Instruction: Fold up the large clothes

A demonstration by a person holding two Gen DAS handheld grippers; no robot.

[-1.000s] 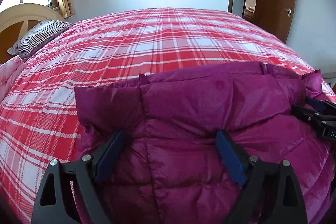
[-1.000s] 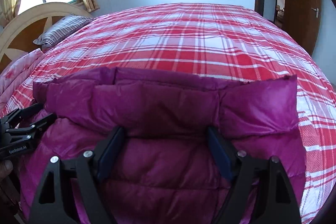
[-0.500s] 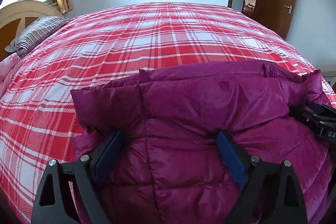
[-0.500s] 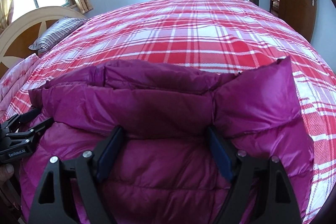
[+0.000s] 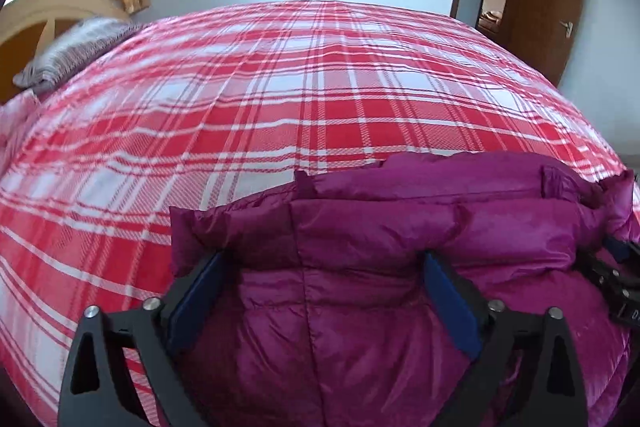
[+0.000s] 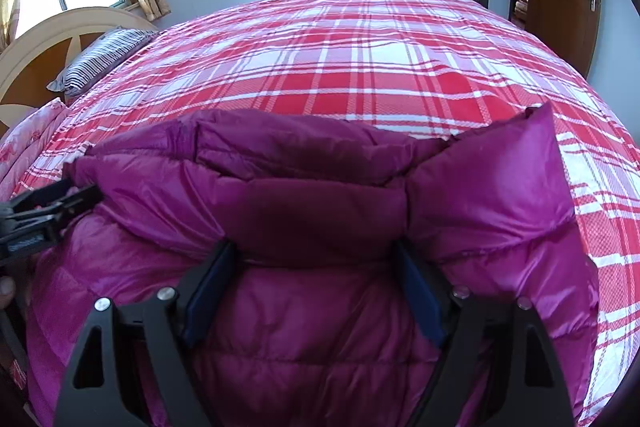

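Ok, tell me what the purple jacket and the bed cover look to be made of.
Purple jacket: probably thin nylon or polyester shell over down-like fill; it has a satin sheen and puffy stitched channels. Bed cover: likely woven cotton, matte, with a fine weave texture in the red and white plaid.

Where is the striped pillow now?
In both views the striped pillow lies at far left, on the plaid bed against the headboard.
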